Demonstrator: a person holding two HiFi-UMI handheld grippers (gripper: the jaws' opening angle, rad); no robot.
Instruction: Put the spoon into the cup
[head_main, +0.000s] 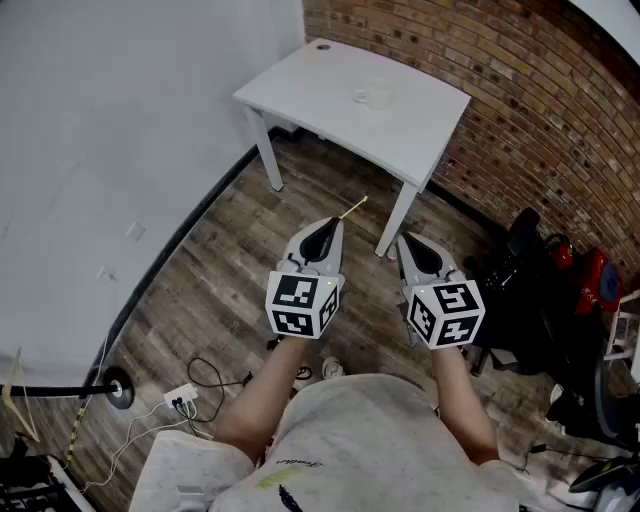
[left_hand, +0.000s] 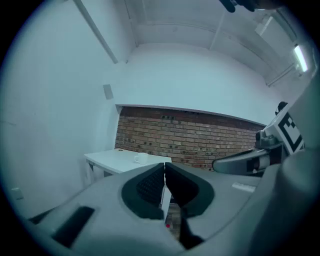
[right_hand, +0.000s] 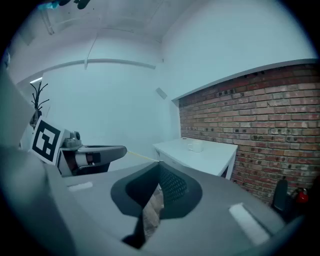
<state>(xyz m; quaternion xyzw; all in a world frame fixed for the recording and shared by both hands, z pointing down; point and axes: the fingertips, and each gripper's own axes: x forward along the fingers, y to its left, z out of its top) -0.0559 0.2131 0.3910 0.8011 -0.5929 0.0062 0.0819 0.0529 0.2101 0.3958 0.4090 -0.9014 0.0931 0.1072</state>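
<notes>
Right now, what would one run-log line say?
left gripper: shut on thin yellow spoon | right gripper: shut, empty | white cup: on white table, ahead

Surface: a white rectangular surface (head_main: 400, 130) on thin white legs, standing in the corner where the white wall meets the brick wall.
On the surface: a white cup (head_main: 375, 96) near the middle; a small dark round spot (head_main: 322, 46) at the far corner, too small to tell what it is and well apart from the cup.
Floor: brown wood planks (head_main: 225, 265) that carry the surface's legs.
On the floor: a white power strip (head_main: 181, 398) with thin cables looping around it; a black round stand base (head_main: 120, 388) near the white wall; dark bags (head_main: 520, 270) and a red thing (head_main: 597, 280) by the brick wall.
</notes>
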